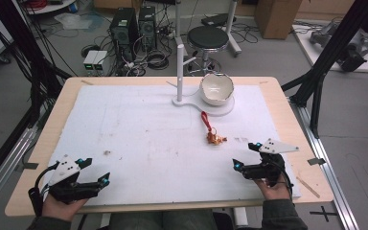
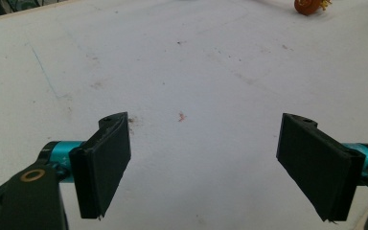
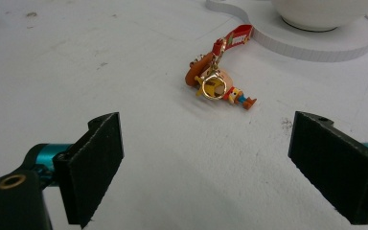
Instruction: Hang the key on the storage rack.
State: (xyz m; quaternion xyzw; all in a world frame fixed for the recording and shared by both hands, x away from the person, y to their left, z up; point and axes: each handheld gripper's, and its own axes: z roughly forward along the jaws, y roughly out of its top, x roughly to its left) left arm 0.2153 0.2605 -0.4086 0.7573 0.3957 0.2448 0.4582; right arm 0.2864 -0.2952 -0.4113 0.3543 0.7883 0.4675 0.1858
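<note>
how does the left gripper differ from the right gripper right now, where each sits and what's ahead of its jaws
The left gripper sits at the table's near left corner; the right gripper sits at the near right, closer to the keychain.
In the left gripper view the keychain shows far off at the top edge, with bare white mat ahead; in the right gripper view it lies close ahead, with the white bowl beyond.
Both have their jaws wide open and hold nothing.

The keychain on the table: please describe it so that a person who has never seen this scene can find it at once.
Start from the white bowl on its flat white stand at the far side of the table. Just in front of that stand, on the white mat, lies the keychain. It is the one small colourful thing there: an orange toy figure on a gold ring with a red strap.
</note>
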